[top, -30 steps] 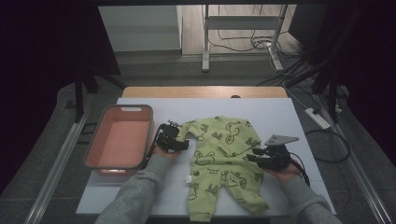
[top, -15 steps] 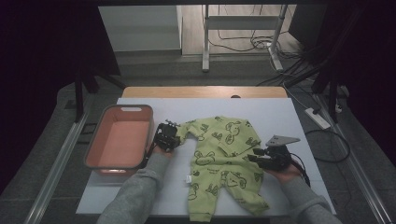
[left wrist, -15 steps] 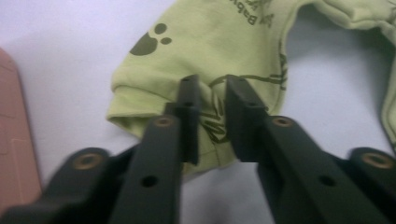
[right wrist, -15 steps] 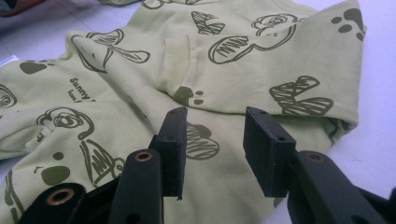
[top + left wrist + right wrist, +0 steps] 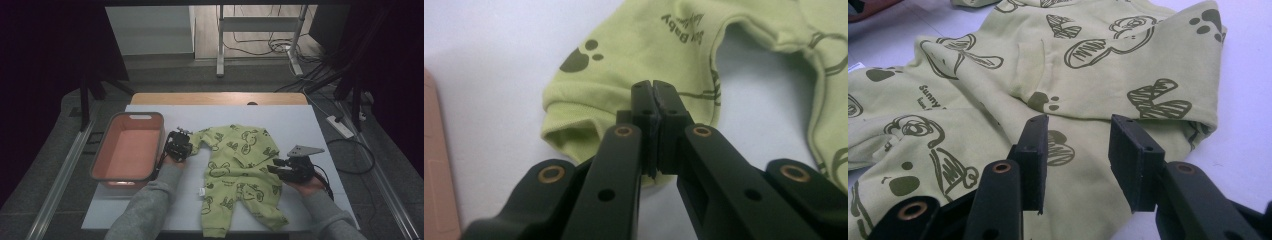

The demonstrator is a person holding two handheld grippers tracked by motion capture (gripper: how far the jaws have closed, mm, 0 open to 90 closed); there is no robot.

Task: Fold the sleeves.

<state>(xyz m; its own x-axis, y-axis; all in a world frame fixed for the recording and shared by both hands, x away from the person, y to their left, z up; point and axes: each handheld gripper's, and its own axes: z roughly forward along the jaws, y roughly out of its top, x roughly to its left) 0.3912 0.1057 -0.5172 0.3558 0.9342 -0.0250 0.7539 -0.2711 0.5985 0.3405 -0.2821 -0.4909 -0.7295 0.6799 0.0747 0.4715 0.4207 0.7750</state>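
Left claw [image 5: 655, 100] just drawn together on the sleeve [image 5: 624, 80] of the romper [image 5: 240, 175], pads tight over the cuff fabric, nothing else between them. Right claw [image 5: 1075, 150] apart, jaws hanging just above the folded right sleeve [image 5: 1128, 70], gripping nothing. Romper spread flat mid-table [image 5: 320, 130], legs toward the near edge, left cuff close to the pink bin [image 5: 131, 119] at the table's left side. Likely step: folding the left sleeve in over the chest. Best done by lifting only enough to clear the table, carrying the cuff across in a low arc, keeping the pinch firm so the thin cloth cannot slip. Worth holding the right claw near the body to pin it if the garment drags. Release only once the sleeve lies flat, clear of the bin's rim.
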